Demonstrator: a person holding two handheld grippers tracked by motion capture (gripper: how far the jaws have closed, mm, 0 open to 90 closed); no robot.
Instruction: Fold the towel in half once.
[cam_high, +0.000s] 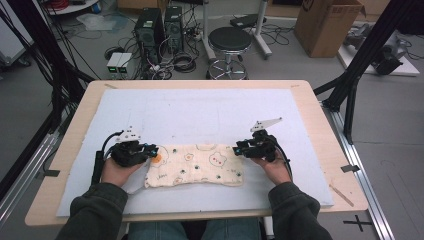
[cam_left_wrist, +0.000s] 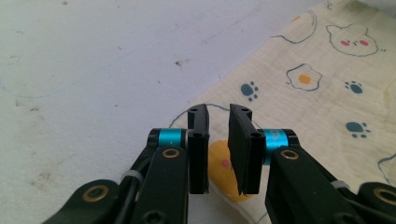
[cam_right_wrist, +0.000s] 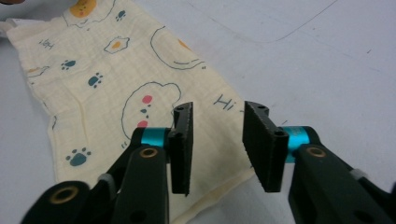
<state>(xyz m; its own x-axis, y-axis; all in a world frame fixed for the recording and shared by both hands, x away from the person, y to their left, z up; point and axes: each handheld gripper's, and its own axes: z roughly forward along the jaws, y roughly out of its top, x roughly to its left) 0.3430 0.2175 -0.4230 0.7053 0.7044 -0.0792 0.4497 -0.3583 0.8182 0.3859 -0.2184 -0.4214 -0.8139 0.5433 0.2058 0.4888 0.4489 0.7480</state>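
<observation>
I have the cloth (cam_high: 194, 165) lying flat on the white mat (cam_high: 200, 110) at the near, 6 o'clock side of the desk (cam_high: 320, 130), folded into a long strip running from 9 to 3 o'clock. My left tongs (cam_high: 153, 150) sit at its 9 o'clock end and my right tongs (cam_high: 239, 148) at its 3 o'clock end, each pointing inward along the strip; I judge that I keep one at each end so the fold lies straight and both short edges are within reach. Both are released: the jaws stand apart with nothing pinched. From above I get the whole layout and the symmetry of my hands, but not the jaw gaps. The left gripper view supplies that: the left tongs (cam_left_wrist: 219, 149) have a narrow gap over the cloth's (cam_left_wrist: 317, 102) orange-printed corner, just above the fabric. The right gripper view shows the right tongs (cam_right_wrist: 217, 147) spread wider over the cloth's (cam_right_wrist: 107, 84) near corner, and there I can see the layered edge of the fold, which the high view blurs.
</observation>
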